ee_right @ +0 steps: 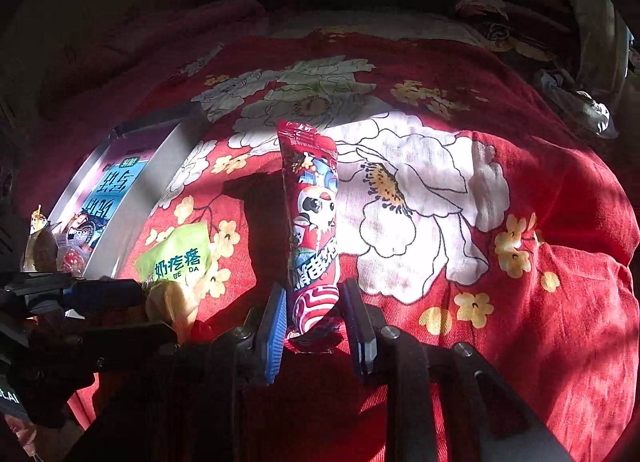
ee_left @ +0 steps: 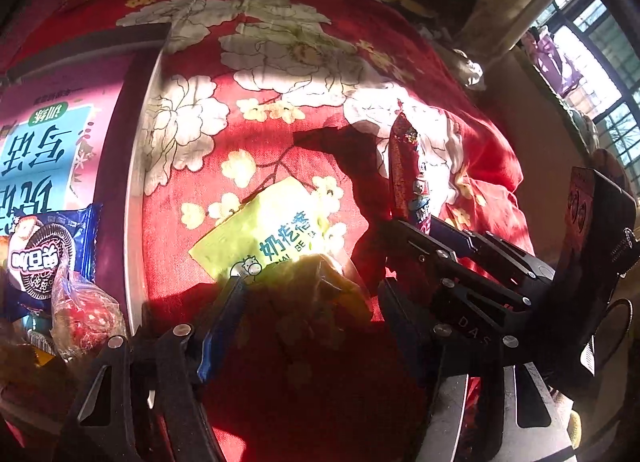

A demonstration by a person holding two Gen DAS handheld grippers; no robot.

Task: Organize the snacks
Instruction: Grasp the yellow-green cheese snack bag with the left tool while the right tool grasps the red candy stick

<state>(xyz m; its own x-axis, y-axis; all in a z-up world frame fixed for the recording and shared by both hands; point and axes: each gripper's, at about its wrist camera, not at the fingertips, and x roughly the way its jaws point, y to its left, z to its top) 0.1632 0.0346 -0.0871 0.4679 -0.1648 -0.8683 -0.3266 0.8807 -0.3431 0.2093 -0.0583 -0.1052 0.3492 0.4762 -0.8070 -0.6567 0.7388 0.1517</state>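
The right gripper [ee_right: 312,326], angled steeply down, is clamped on the lower end of a tall red cartoon-printed snack packet [ee_right: 312,222] standing upright over the red floral cloth [ee_right: 520,190]. The left gripper [ee_left: 312,302] straddles a yellow-green pouch [ee_left: 272,234] lying flat, jaws apart. Only the left view shows the Oreo pack [ee_left: 40,258] in the tray [ee_left: 136,182].

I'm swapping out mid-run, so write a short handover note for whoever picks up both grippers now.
Right gripper: shut on the red snack stick, which stands upright.
Left gripper: open around the green milk-candy packet on the red floral cloth; no grip visible.
Done: Oreo pack and other snacks lie in the box at left.
Left: box the stick and the packet.
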